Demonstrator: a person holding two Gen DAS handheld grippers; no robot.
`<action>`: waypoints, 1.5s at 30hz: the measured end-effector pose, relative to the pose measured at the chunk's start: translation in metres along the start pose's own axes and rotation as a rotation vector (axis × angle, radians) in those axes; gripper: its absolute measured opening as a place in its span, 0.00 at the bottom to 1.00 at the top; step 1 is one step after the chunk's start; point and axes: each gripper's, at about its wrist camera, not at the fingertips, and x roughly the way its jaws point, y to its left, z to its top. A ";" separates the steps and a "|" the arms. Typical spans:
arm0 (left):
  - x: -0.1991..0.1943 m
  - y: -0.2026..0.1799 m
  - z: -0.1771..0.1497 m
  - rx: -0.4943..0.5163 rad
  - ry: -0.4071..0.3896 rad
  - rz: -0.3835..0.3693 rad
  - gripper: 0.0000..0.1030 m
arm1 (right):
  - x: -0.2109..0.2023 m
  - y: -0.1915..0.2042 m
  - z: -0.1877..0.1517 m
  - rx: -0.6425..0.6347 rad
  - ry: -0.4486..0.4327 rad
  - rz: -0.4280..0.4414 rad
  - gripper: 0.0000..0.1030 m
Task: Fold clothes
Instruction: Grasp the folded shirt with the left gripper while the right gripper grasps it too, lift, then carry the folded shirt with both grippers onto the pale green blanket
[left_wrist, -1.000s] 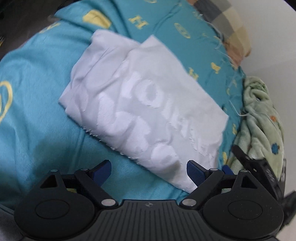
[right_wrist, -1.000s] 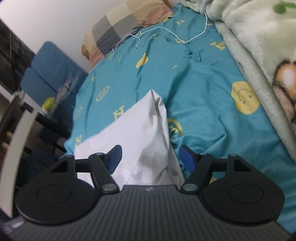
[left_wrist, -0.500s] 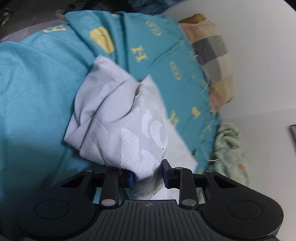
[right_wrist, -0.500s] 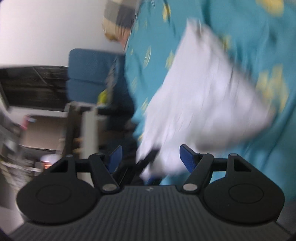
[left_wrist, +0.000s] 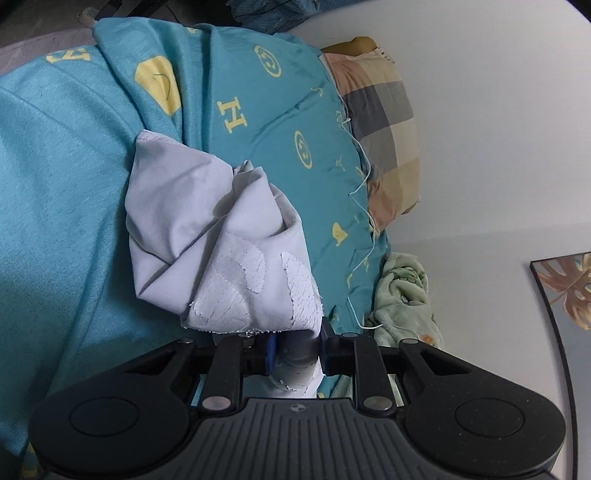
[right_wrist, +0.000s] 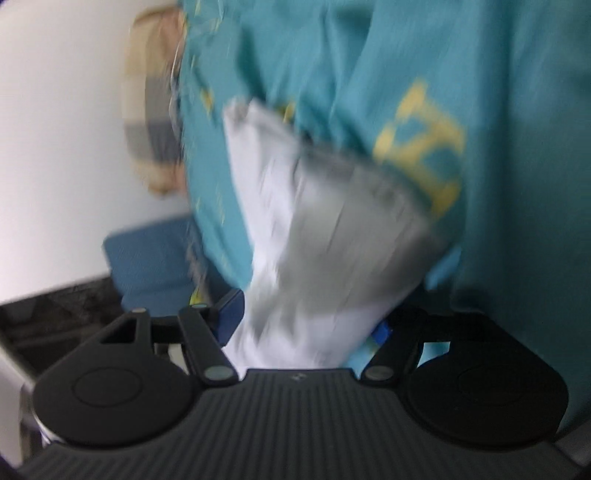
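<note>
Left wrist view: the left gripper (left_wrist: 295, 350) is clamped on a bunched edge of the white garment (left_wrist: 221, 240), its blue pads pressed against the cloth from both sides. The garment is gathered into loose folds and rises from the gripper over the teal bedspread (left_wrist: 55, 203), raised white lettering showing on the part nearest the pads. The bedspread carries yellow letter and emblem prints. Beyond the garment, at the far edge of the bedspread, a checked pillow (left_wrist: 384, 122) lies against the white wall (left_wrist: 480, 110). A thin white cord (left_wrist: 364, 184) runs along the bedspread edge beside the pillow. A pale green fleece blanket (left_wrist: 402, 291) sits bunched next to the bedspread, nearer the gripper than the pillow. A framed leaf picture (left_wrist: 565, 288) shows on the wall.

Right wrist view: heavily blurred. The right gripper (right_wrist: 306, 325) has the white garment (right_wrist: 314, 221) passing between its fingers, which stand well apart; whether they grip the cloth cannot be told. The garment hangs in front of the teal bedspread (right_wrist: 517, 110). A blue chair (right_wrist: 155, 258) stands beside the bedspread, the pillow (right_wrist: 155, 110) above it.
</note>
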 end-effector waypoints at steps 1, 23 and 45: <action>0.001 0.002 0.002 -0.002 -0.002 0.002 0.23 | 0.000 0.002 0.001 -0.011 -0.007 -0.004 0.51; 0.023 0.038 0.009 -0.139 0.028 -0.039 0.33 | -0.030 0.059 -0.002 -0.276 -0.047 0.072 0.17; 0.171 -0.292 -0.128 0.154 0.319 -0.241 0.31 | -0.273 0.203 0.162 -0.324 -0.418 0.183 0.17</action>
